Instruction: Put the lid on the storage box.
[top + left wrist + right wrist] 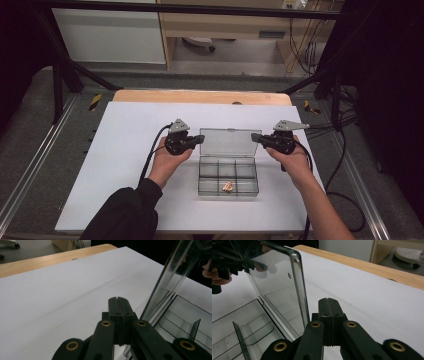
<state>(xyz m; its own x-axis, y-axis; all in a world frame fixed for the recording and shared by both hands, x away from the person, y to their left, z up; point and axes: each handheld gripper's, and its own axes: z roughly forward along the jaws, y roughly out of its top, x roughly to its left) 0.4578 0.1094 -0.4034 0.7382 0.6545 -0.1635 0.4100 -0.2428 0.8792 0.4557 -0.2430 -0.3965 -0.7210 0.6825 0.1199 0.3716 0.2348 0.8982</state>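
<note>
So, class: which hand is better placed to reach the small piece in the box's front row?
Neither clearly, perhaps the right: both shut claws, left claw and right claw, flank the raised lid; the piece lies about midway between them.

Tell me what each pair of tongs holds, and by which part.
Nothing. Both the left tongs and the right tongs are shut on themselves, beside the clear box's raised lid.

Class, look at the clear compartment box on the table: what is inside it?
The clear box stands open, lid raised. One small pale item lies in the front middle compartment; the other compartments look empty. Nothing covers them.
</note>
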